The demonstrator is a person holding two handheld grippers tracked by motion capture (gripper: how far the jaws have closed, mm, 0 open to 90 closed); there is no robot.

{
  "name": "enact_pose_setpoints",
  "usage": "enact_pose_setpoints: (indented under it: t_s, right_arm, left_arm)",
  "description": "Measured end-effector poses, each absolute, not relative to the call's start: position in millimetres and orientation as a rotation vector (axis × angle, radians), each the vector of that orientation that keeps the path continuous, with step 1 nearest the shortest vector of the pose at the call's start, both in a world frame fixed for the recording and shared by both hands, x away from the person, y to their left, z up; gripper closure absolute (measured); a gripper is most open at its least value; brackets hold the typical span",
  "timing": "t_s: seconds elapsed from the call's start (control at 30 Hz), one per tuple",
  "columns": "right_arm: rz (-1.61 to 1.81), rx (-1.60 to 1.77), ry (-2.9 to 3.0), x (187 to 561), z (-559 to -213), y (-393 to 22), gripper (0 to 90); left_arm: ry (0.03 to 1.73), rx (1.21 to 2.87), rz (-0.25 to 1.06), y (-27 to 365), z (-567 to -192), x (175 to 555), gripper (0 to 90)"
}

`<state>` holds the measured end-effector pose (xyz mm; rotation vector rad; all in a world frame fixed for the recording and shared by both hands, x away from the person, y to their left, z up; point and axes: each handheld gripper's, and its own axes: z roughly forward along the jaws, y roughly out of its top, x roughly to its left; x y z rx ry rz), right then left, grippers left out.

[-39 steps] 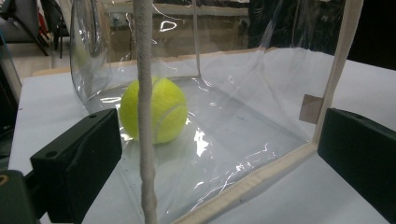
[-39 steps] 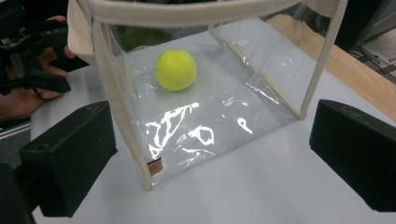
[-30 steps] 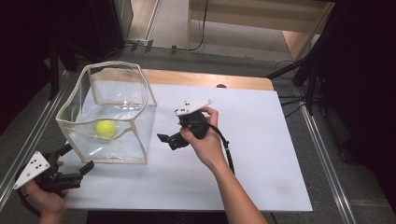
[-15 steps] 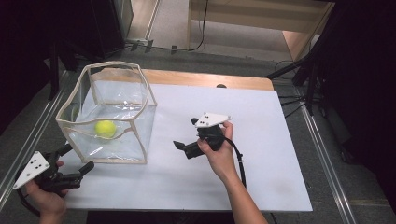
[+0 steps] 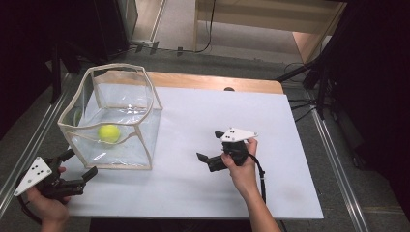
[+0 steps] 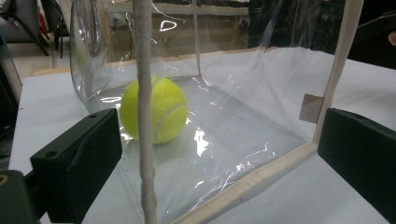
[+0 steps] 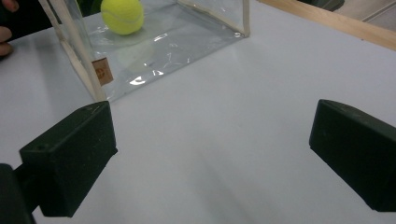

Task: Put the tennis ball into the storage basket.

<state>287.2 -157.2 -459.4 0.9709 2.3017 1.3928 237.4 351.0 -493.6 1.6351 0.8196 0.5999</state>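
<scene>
Tennis ball (image 5: 109, 133) sat inside clear bag (image 5: 145, 96), far left of tabletop (image 5: 203, 193) | left tongs (image 5: 81, 166) gaped empty at bag's near corner, perhaps touching | right tongs (image 5: 209, 145) wide open, empty, mid-tabletop

Bright overhead light on the white table (image 5: 193, 121), dark surroundings, glare on the clear plastic bag (image 6: 233, 140).

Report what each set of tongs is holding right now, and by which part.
Nothing is held. The left tongs stand open at a corner of the clear plastic bag with beige trim; the right tongs are open over the white table.
</scene>
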Motion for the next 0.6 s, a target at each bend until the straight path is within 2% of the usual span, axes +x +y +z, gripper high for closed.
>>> enact_pose_setpoints:
  t_s: [0.6]
  right_arm:
    - [1.357, 1.098, 2.209, 261, -484, -217, 0.0]
  left_arm:
    - [0.814, 1.640, 0.603, 351, -494, 237, 0.1]
